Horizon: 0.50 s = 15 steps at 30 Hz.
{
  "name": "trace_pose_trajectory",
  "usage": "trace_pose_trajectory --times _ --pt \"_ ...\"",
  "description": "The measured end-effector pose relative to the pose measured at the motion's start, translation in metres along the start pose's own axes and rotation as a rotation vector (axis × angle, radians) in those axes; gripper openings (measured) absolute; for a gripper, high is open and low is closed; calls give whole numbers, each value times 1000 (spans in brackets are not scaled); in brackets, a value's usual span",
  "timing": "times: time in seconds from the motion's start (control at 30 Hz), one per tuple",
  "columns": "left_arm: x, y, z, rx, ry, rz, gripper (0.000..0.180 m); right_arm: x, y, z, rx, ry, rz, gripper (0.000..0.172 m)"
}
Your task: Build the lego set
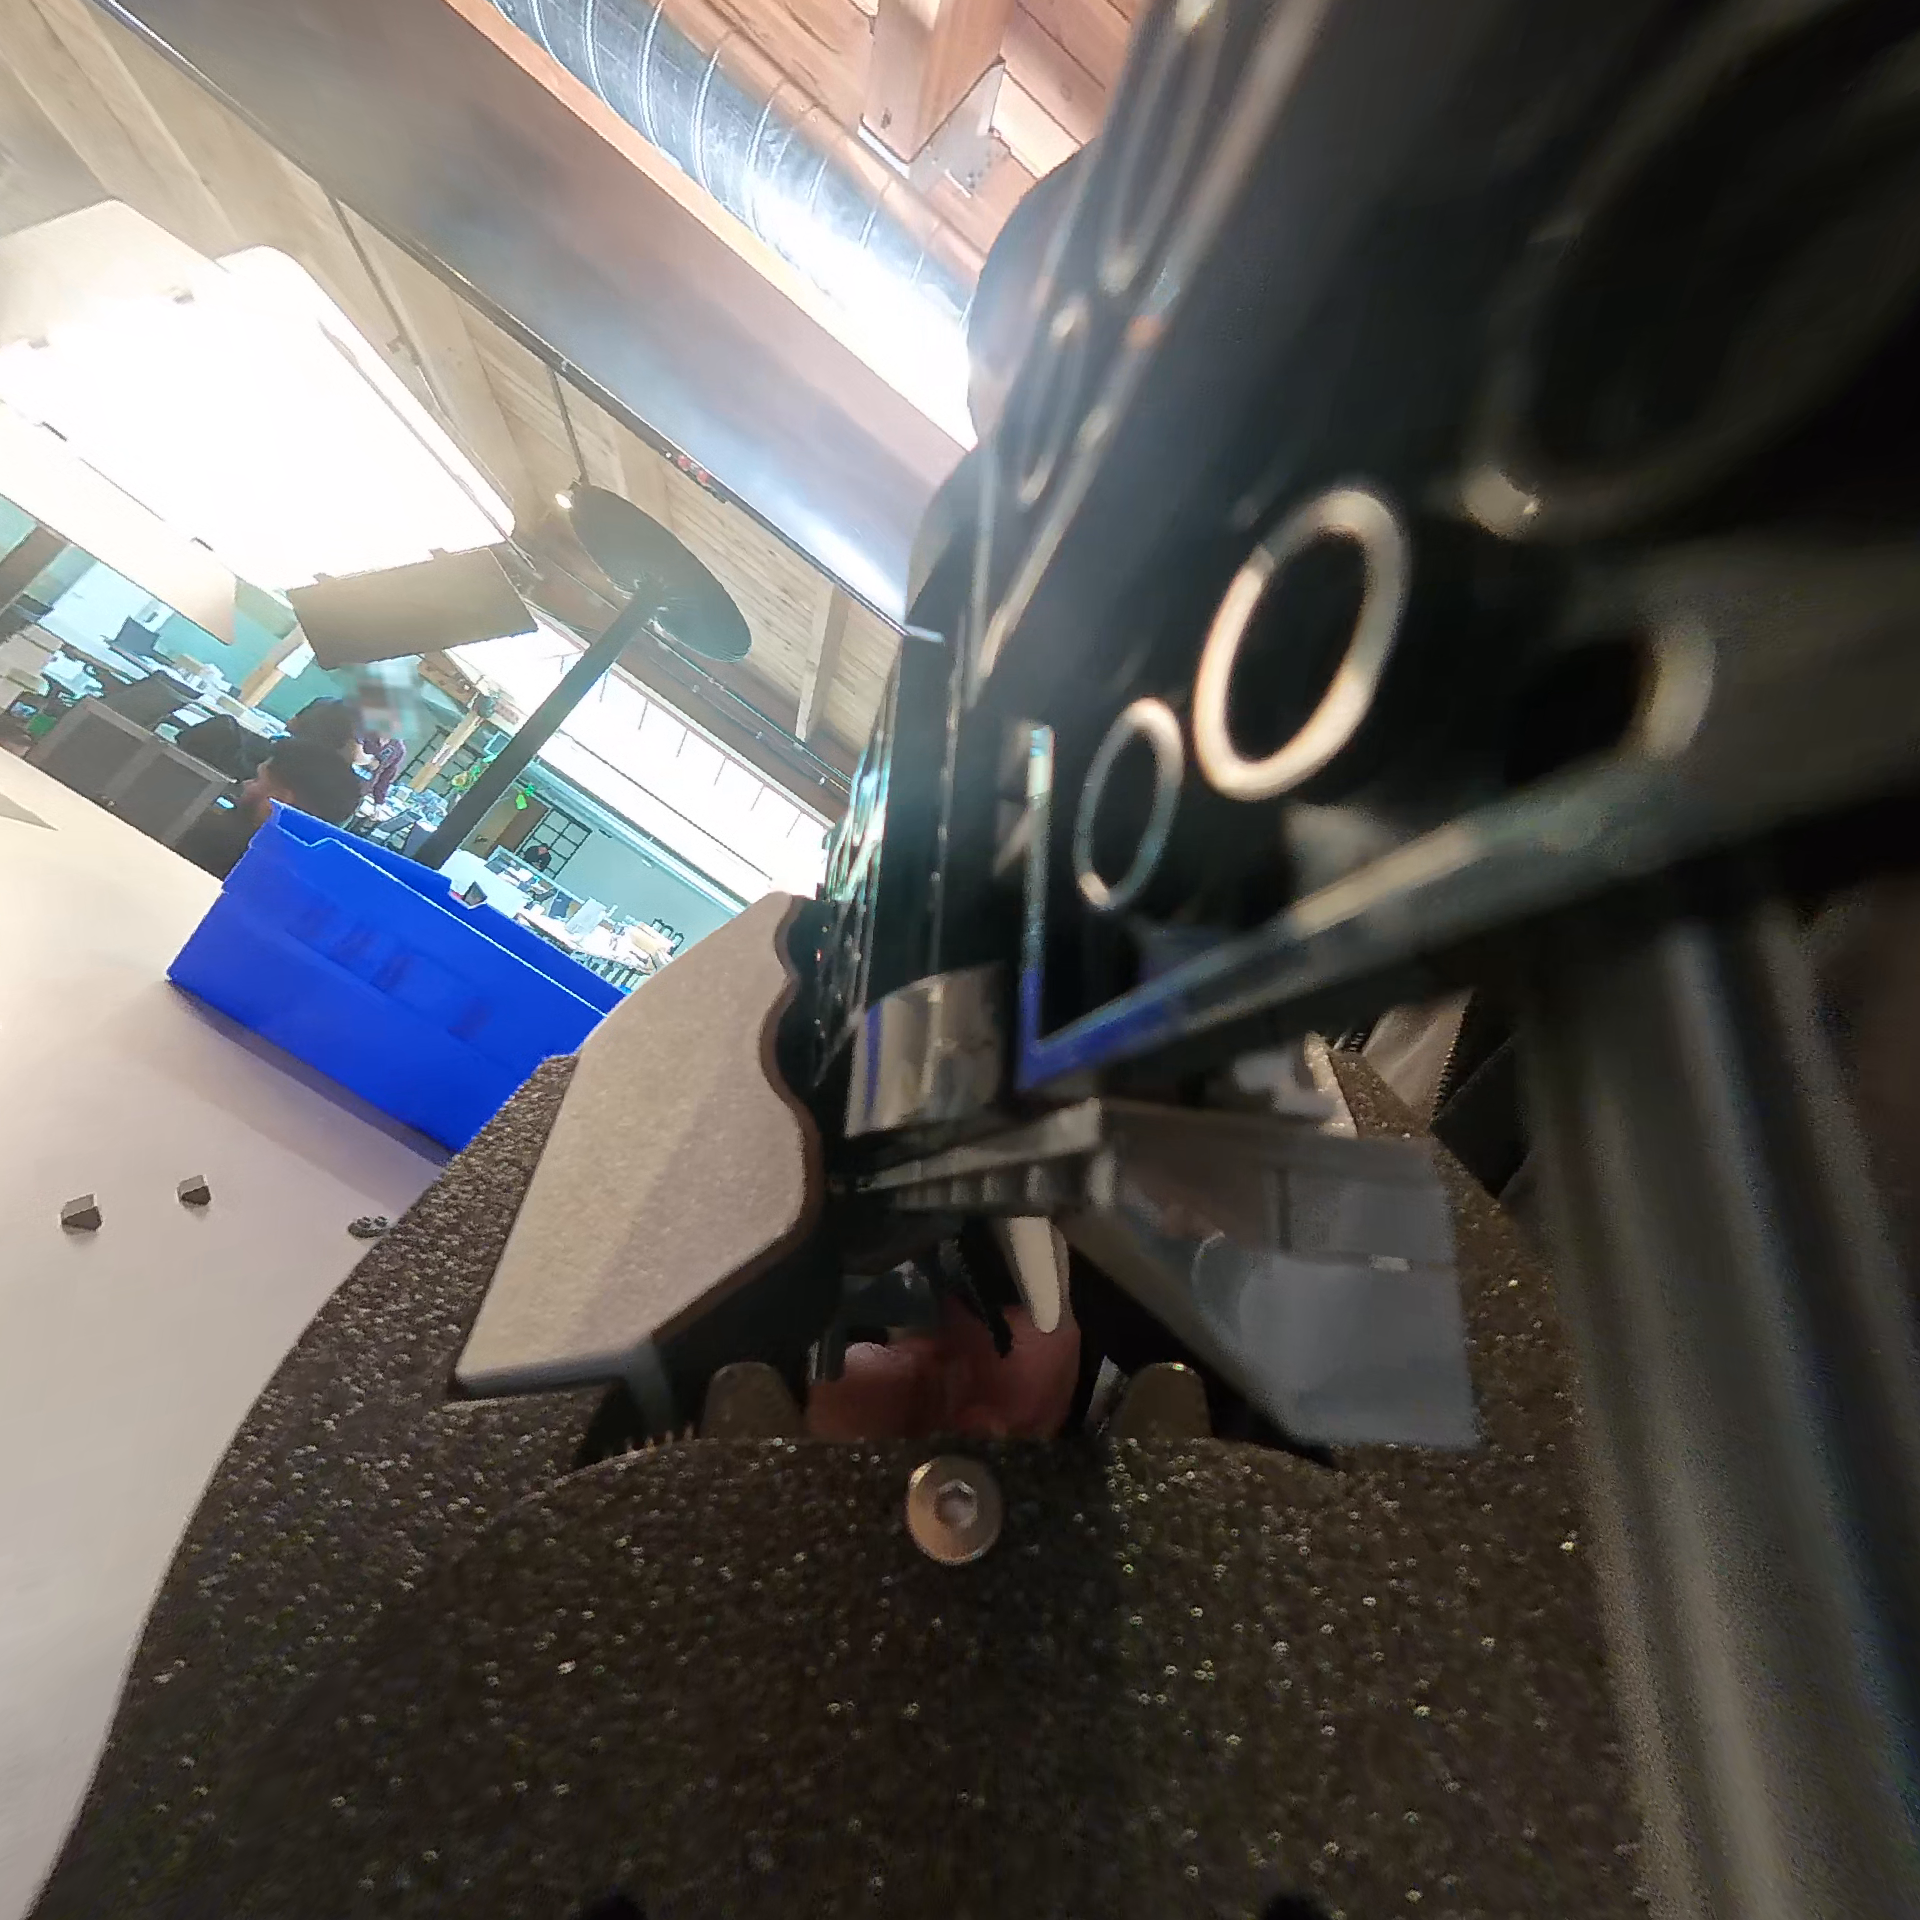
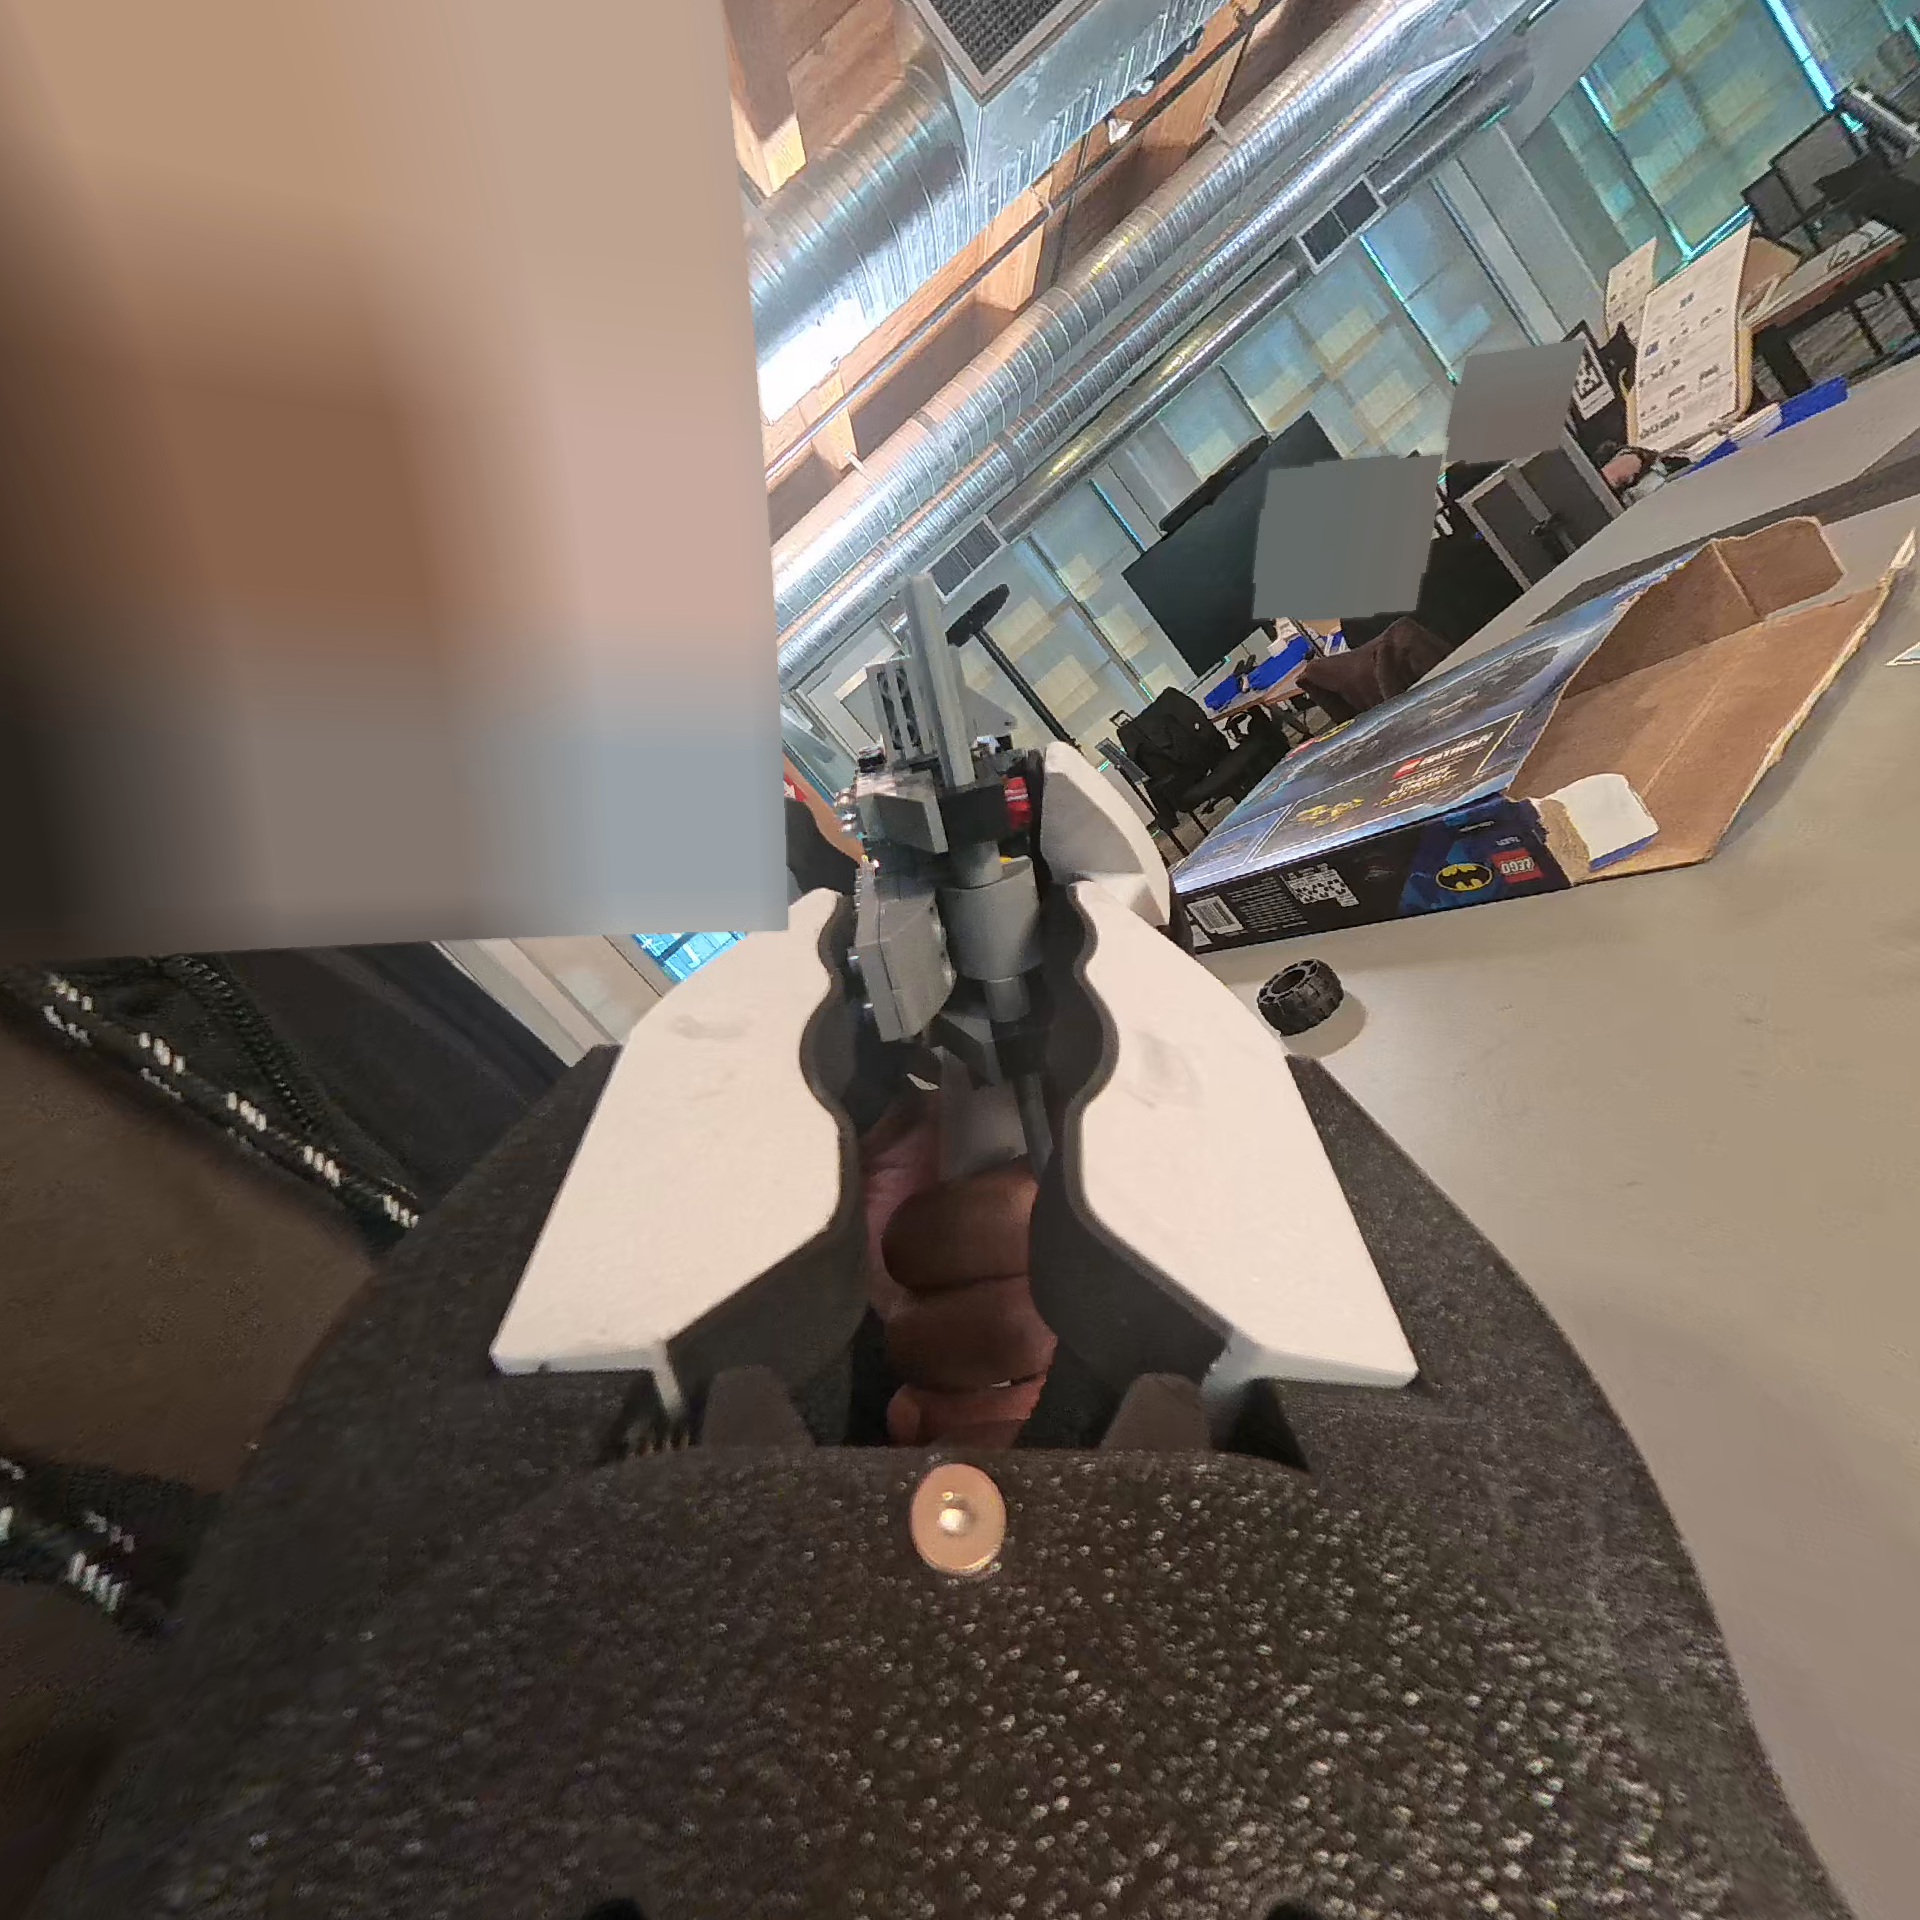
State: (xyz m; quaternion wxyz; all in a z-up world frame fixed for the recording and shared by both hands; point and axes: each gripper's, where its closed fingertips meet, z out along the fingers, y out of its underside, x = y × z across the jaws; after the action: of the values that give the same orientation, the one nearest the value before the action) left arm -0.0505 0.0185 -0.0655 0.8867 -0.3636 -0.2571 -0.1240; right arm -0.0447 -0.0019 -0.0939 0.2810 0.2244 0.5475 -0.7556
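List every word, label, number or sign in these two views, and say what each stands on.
I do not copy writing out; these things bear it.
Dark blue toy box: printed title, logos and a barcode on its lid and side.
White sheets, far right: too small to read.
Blue bin: raised marks, blurred.
Grey brick model in the right gripper fingers: none seen.

Glossy blue plastic bin (image 1: pixel 384 966), matt grey tabletop (image 2: pixel 1558 1195), torn brown cardboard box (image 2: pixel 1704 717)

Brick model (image 1: pixel 1299 644) blurred, hiding left claw's right finger.
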Motion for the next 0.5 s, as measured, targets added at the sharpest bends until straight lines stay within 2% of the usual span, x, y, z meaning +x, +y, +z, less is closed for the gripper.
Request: trace_pose_trajectory --times 0.2,0.5 --pt "-14 3 2 -5 -91 11 51 13 -3 -6 28 50 71 39" --pt "-18 5 1 -3 -123 12 51 18 -1 -6 9 94 75 44"
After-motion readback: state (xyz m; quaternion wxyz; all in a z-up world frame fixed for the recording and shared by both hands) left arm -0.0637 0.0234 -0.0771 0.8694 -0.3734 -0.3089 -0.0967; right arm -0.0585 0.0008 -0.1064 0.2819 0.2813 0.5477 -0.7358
